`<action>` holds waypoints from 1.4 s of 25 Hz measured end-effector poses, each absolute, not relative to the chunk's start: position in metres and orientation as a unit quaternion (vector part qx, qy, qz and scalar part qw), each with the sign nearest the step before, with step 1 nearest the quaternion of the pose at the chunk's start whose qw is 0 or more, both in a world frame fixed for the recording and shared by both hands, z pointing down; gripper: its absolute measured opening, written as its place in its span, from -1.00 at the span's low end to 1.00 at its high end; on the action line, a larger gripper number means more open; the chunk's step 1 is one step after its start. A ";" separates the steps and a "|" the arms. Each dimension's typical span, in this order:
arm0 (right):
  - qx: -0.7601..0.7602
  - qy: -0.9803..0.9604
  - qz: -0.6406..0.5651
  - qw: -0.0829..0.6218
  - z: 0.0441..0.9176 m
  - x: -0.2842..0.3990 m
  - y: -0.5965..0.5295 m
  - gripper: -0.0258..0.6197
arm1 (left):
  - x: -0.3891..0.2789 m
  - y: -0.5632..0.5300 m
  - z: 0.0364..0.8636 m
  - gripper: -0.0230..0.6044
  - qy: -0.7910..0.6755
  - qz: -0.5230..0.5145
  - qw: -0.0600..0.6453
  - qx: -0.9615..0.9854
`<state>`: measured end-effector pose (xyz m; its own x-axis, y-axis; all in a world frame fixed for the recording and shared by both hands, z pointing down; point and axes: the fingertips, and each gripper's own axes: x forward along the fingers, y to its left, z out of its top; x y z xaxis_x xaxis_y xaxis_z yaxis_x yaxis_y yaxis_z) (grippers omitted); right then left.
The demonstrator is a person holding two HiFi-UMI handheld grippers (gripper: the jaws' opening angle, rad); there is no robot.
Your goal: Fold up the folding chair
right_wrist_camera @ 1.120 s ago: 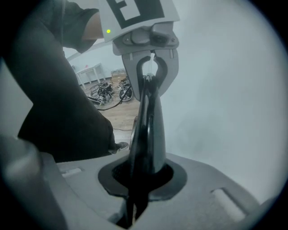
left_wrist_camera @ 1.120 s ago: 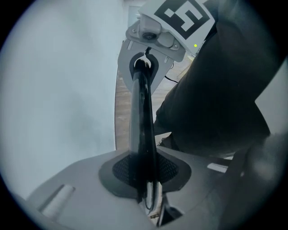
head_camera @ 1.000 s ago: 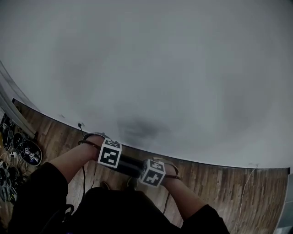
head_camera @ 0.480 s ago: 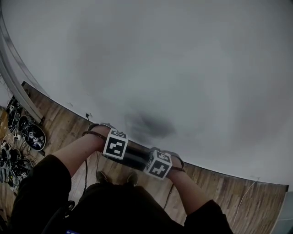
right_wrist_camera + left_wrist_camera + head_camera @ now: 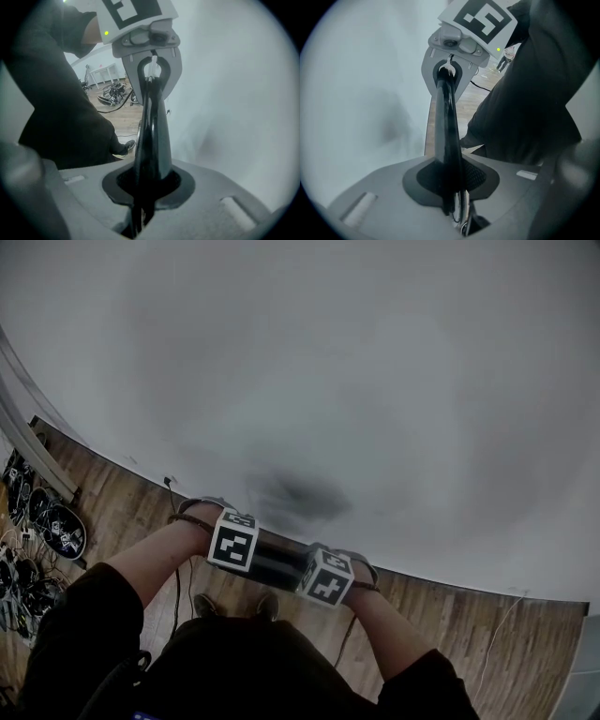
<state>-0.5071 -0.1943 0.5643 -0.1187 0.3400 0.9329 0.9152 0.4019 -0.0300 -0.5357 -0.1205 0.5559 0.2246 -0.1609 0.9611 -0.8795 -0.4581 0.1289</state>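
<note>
Folding chair bar (image 5: 274, 565), black, runs between both grippers; left gripper (image 5: 452, 199) and right gripper (image 5: 142, 199) each clamp narrowly on one end.

A pale grey wall (image 5: 394, 371) fills most of the head view and is marked by one dim shadow (image 5: 295, 495). Brown wood-plank flooring (image 5: 450, 620) is met at its foot. Cables and round black gear (image 5: 52, 540) are heaped at the left, and a thin white cable (image 5: 500, 624) is trailed at the right. A white table (image 5: 105, 72) is glimpsed in the right gripper view.
</note>
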 end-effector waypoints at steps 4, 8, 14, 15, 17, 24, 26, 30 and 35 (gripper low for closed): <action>-0.452 -0.691 -0.288 0.485 0.565 -0.510 -0.195 -0.76 | -0.537 -0.123 0.555 -0.64 -0.381 0.488 0.349 0.704; -0.442 -0.706 -0.284 0.475 0.564 -0.516 -0.198 -0.70 | -0.549 -0.123 0.552 -0.56 -0.408 0.480 0.334 0.701; -0.402 -0.735 -0.310 0.449 0.560 -0.537 -0.212 -0.53 | -0.577 -0.124 0.547 -0.41 -0.456 0.485 0.311 0.679; -0.395 -0.742 -0.314 0.442 0.558 -0.542 -0.215 -0.51 | -0.584 -0.125 0.545 -0.41 -0.465 0.486 0.307 0.673; -0.383 -0.753 -0.318 0.431 0.557 -0.551 -0.221 -0.45 | -0.595 -0.124 0.541 -0.41 -0.480 0.486 0.306 0.664; -0.338 -0.779 -0.336 0.408 0.553 -0.577 -0.239 -0.31 | -0.623 -0.125 0.534 -0.39 -0.520 0.485 0.295 0.638; -0.327 -0.785 -0.340 0.401 0.551 -0.585 -0.242 -0.28 | -0.631 -0.125 0.532 -0.38 -0.531 0.483 0.293 0.632; -0.297 -0.802 -0.351 0.381 0.550 -0.597 -0.251 -0.20 | -0.645 -0.125 0.532 -0.37 -0.552 0.478 0.287 0.620; -0.255 -0.820 -0.365 0.360 0.551 -0.612 -0.257 -0.12 | -0.661 -0.124 0.535 -0.34 -0.577 0.483 0.275 0.599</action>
<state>-0.6115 -0.2570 0.5515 -0.6107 0.1550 0.7766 0.6810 0.6033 0.4151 -0.6611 -0.1242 0.5349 -0.1324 -0.4253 0.8953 -0.9563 -0.1828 -0.2282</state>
